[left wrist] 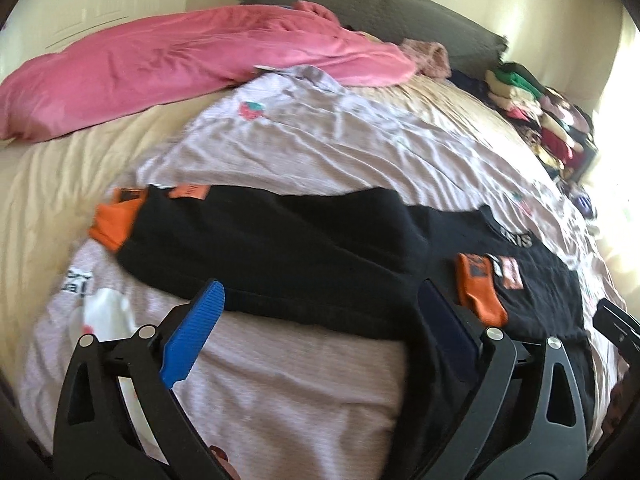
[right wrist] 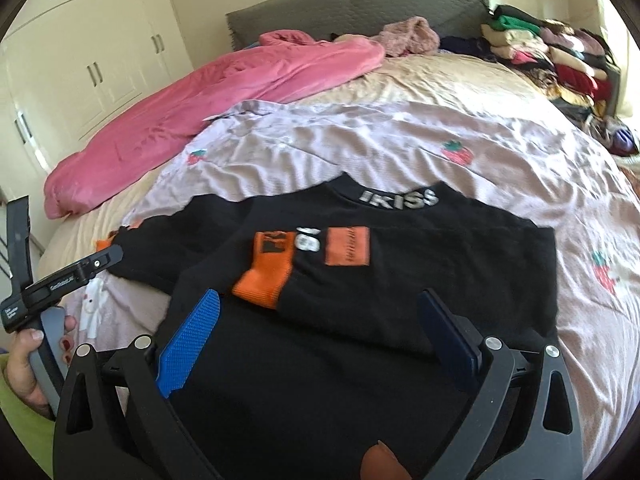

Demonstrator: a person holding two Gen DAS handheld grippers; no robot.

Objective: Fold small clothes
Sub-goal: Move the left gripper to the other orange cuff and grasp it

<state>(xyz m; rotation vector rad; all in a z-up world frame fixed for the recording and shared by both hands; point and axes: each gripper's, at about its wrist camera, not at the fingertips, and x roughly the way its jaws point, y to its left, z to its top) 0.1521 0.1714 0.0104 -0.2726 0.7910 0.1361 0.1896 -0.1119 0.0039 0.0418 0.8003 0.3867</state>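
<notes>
Wide bed [right wrist: 420, 76] with a cream cover, filling both views. Across its middle, spread flat, a pale lilac sheet [right wrist: 360, 148] printed with strawberries. Along the left edge of the bed, a crumpled pink blanket [right wrist: 192, 96] reaching toward the grey headboard [right wrist: 352, 8]. At the far right corner, a stack of folded clothes [right wrist: 552, 60] in many colours. On the lilac sheet, near the front edge of the bed, the black sweater [right wrist: 420, 280] with orange cuffs and patches, lying flat, neck toward the headboard, one orange-cuffed sleeve [right wrist: 264, 280] folded in over the chest; the other sleeve stretched toward the left edge. Above its lower part, the right gripper [right wrist: 320, 320], fingers wide apart, nothing between the pads. Over the left sleeve, the left gripper [left wrist: 320, 312], fingers also spread wide and holding nothing, though slightly blurred here. At the left border of the right wrist view, a hand [right wrist: 28, 360] with red nails around the left gripper's handle.
</notes>
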